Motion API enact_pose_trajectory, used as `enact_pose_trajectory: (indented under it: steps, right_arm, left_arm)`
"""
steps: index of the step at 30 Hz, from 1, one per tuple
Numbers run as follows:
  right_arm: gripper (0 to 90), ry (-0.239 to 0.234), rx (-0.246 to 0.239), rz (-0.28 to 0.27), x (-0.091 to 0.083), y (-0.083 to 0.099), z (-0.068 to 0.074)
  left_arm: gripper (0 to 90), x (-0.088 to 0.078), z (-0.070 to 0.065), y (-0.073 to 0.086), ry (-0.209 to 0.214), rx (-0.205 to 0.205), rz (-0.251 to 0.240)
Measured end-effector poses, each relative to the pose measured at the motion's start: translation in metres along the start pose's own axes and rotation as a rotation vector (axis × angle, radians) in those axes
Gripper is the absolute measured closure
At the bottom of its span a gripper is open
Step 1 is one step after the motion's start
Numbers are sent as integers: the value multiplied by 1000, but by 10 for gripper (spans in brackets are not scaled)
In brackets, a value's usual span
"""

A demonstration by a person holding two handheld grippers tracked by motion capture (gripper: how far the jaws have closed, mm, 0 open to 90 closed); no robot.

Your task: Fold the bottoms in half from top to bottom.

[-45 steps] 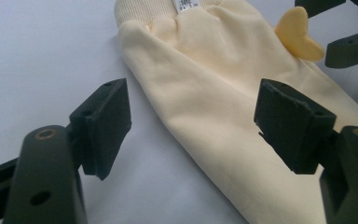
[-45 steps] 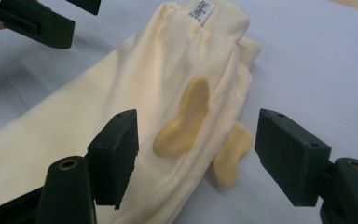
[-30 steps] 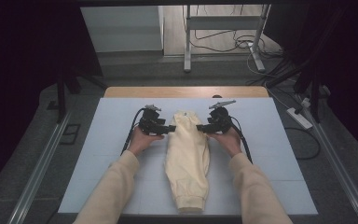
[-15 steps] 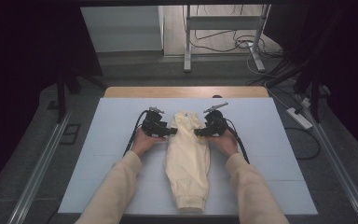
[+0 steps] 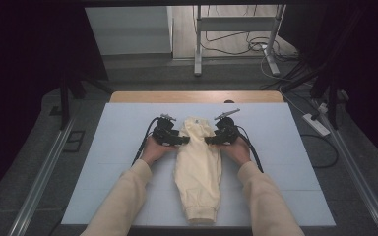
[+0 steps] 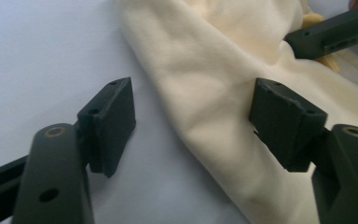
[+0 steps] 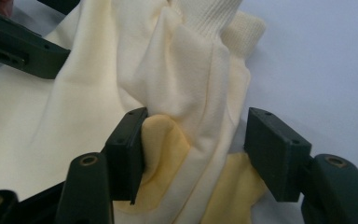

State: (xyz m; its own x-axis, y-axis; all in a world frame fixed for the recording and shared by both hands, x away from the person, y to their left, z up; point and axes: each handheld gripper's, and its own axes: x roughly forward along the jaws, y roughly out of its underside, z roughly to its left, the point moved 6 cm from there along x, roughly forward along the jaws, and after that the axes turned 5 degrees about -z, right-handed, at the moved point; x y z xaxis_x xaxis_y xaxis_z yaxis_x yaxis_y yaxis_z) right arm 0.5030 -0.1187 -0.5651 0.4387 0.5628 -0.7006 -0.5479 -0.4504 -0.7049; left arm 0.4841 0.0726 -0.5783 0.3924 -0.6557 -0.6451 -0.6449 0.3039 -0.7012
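Note:
A cream sweatshirt (image 5: 198,167) lies lengthwise on the pale blue mat (image 5: 103,162), its ribbed hem toward me. My left gripper (image 5: 184,140) is at the garment's upper left edge. In the left gripper view its jaws (image 6: 193,112) straddle that edge (image 6: 205,70), one pad over the mat and one over the cloth. They have just been closing and do not press. My right gripper (image 5: 209,140) is at the upper right. Its jaws (image 7: 196,140) have also been closing around a raised fold (image 7: 168,60) that shows yellow lining, with a gap at the right pad.
A wooden table edge (image 5: 197,97) runs behind the mat. Beyond it stand a metal frame (image 5: 236,39) and floor cables, with a power strip (image 5: 316,124) at the right. Bare mat lies on both sides of the sweatshirt.
Both grippers have moved inward to the sweatshirt's upper edges. Its top has bunched narrower between them.

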Motion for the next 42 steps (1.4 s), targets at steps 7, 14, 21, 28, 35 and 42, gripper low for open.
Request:
enact_pose_trajectory:
  steps: [7,14,21,28,35,42]
  right_arm:
    - [477,-21,-1,-4,0,0,2]
    - [616,-73,8,-5,0,1,5]
    - [718,-72,-51,8,-4,-1,11]
    - [736,-68,-83,0,-11,-3,12]
    - [738,-67,-101,-33,-23,-10,13]
    - [738,-62,-116,-58,-32,-17,14]
  left_arm:
    - [435,2,-2,0,10,5,1]
    - [655,2,-6,1,34,4,18]
    - [794,-1,-10,1,33,58,31]
    - [821,-7,-12,-2,43,82,5]
    - [825,-19,-16,-11,51,100,-37]
    - [827,-28,-20,-20,56,118,-59]
